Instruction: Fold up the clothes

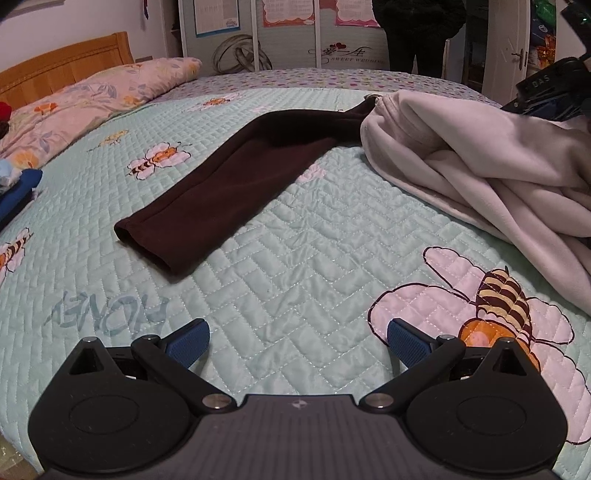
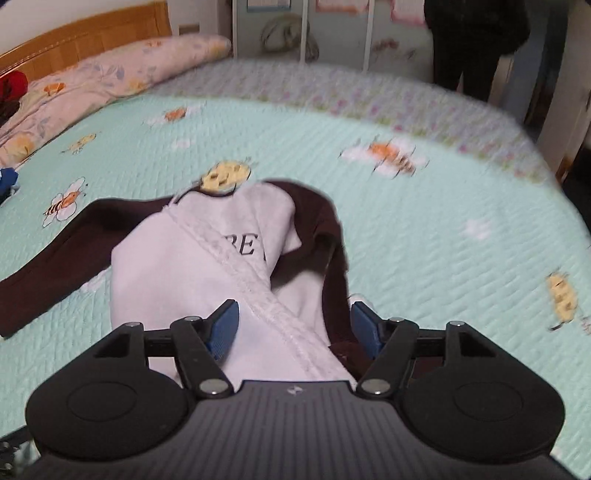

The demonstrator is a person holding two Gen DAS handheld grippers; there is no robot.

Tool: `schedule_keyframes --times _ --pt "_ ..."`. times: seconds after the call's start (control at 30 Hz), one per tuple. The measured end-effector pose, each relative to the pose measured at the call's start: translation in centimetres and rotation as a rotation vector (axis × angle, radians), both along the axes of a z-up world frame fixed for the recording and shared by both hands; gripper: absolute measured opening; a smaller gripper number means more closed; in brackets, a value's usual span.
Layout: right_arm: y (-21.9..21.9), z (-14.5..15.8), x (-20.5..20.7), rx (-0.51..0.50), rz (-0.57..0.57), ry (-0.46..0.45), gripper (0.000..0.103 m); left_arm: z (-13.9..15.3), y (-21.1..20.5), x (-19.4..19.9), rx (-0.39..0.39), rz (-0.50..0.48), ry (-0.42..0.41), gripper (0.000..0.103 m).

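Seen first from the left wrist, the left gripper hovers low over the mint-green quilted bedspread with its blue pads spread wide and nothing but quilt between them. Beyond the gripper lies the garment, its dark brown sleeve stretched flat across the bedspread, cuff toward the camera, while its pale grey body is bunched in loose folds to the right of the sleeve, covering the sleeve's far end. A pink floral pillow rests beyond the garment against the orange wooden headboard, and a person in dark clothes stands past the bed's far edge. From the right wrist, blurred by motion, the right gripper sits directly over the garment, jaws apart at a middling width. The grey body, with its stitched seam and some printed letters, runs between the blue pads, though neither pad clearly presses on it. The brown sleeve trails left of the grey body across the bedspread.
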State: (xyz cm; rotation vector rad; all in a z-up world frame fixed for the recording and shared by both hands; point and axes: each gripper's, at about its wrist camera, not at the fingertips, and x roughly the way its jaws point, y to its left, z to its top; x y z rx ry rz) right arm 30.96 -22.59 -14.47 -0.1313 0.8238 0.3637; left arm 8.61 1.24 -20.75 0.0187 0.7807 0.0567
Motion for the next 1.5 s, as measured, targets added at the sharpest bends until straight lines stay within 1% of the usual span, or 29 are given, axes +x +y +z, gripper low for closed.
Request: schedule_keyframes --times 0.03,0.07,0.1,0.13,0.2,0.23,0.3,0.4,0.43,0.47,0.6,0.67,0.73,0.8,0.83,0.9,0.93,1.0,1.03,1.13,1.2,1.23,1.3,1.33,1.37,1.4,1.43,1.47,1.5 --pt "-0.1 -0.3 0.2 0.051 0.010 0.040 0.058 0.0 0.0 0.0 -0.002 0.000 0.001 0.102" --pt "-0.2 -0.5 0.3 0.101 0.021 0.077 0.039 0.0 0.1 0.0 -0.005 0.000 0.001 0.102" --pt "-0.1 -0.4 -0.2 0.135 0.034 0.091 0.032 0.0 0.1 -0.1 -0.007 0.000 0.002 0.102" --pt "0.1 -0.3 -0.6 0.143 0.042 0.086 0.024 0.1 0.2 -0.1 -0.008 0.001 0.002 0.102" --pt "0.4 -0.1 -1.7 0.165 0.058 0.075 0.023 0.2 0.3 -0.1 -0.011 0.004 0.000 0.102" --pt "0.4 0.0 -2.3 0.177 0.064 0.068 0.020 0.2 0.3 -0.2 -0.012 0.005 -0.003 0.102" --pt "0.5 0.8 -3.6 0.175 0.077 0.025 0.017 0.4 0.3 -0.3 -0.012 0.008 -0.011 0.102" --pt "1.3 2.4 -6.2 0.131 0.105 -0.085 0.013 0.6 0.3 -0.5 -0.008 0.011 -0.020 0.102" --pt "1.7 2.9 -7.4 0.114 0.105 -0.133 0.006 0.6 0.2 -0.6 -0.007 0.010 -0.021 0.102" --pt "2.2 3.4 -8.6 0.101 0.104 -0.181 0.004 0.6 0.2 -0.6 -0.005 0.009 -0.022 0.102" --pt "4.9 4.8 -11.2 -0.002 0.135 -0.318 0.004 0.8 0.1 -0.8 0.006 0.010 -0.032 0.102" --pt "5.9 5.2 -13.4 0.041 0.201 -0.288 0.004 0.9 0.3 -0.9 0.005 0.019 -0.041 0.102" --pt "7.7 4.6 -16.3 -0.021 0.319 -0.267 0.004 1.1 0.7 -0.8 0.000 0.034 -0.046 0.102" --pt "9.4 2.5 -19.1 -0.093 0.420 -0.203 0.004 1.0 1.0 -0.7 -0.006 0.052 -0.043 0.102" --pt "10.0 1.0 -20.3 -0.126 0.465 -0.147 0.004 1.0 1.1 -0.7 -0.010 0.056 -0.041 0.102" --pt "10.4 -2.3 -22.6 -0.213 0.493 -0.067 0.005 1.1 1.2 -0.8 -0.008 0.060 -0.046 0.102" --pt "9.9 -3.6 -23.3 -0.233 0.481 -0.033 0.005 1.2 1.3 -1.0 -0.005 0.061 -0.052 0.102" --pt "8.5 -4.6 -24.3 -0.219 0.397 0.001 0.006 1.3 1.3 -1.1 0.001 0.063 -0.063 0.102" --pt "7.6 -4.5 -24.5 -0.185 0.356 0.016 0.011 1.3 1.3 -1.0 0.002 0.063 -0.061 0.102" --pt "5.2 -2.7 -24.9 -0.086 0.264 0.002 0.017 1.0 1.1 -0.9 0.009 0.060 -0.052 0.102" --pt "3.7 -1.1 -25.1 0.015 0.229 -0.001 0.021 0.9 0.8 -0.9 0.020 0.055 -0.050 0.102" --pt "2.7 0.0 -25.0 0.102 0.203 -0.010 0.027 0.9 0.7 -1.0 0.023 0.052 -0.052 0.102" --pt "0.4 1.8 -24.3 0.298 0.108 -0.048 0.031 0.8 0.6 -1.0 0.027 0.048 -0.052 0.102" --pt "-0.8 2.6 -23.6 0.364 0.031 -0.085 0.042 0.8 0.5 -1.0 0.028 0.046 -0.051 0.102" --pt "-2.0 3.2 -22.7 0.394 -0.066 -0.124 0.063 0.7 0.4 -1.0 0.030 0.044 -0.050 0.102" --pt "-3.1 3.8 -21.8 0.418 -0.166 -0.162 0.075 0.6 0.3 -1.0 0.035 0.042 -0.047 0.102" --pt "-4.0 4.2 -20.7 0.405 -0.284 -0.189 0.084 0.5 0.2 -1.0 0.039 0.039 -0.044 0.102" --pt "-4.8 4.4 -19.4 0.381 -0.390 -0.204 0.084 0.4 0.1 -0.9 0.042 0.037 -0.041 0.102" --pt "-5.2 4.5 -17.9 0.359 -0.445 -0.204 0.084 0.4 0.0 -0.9 0.045 0.035 -0.039 0.102"
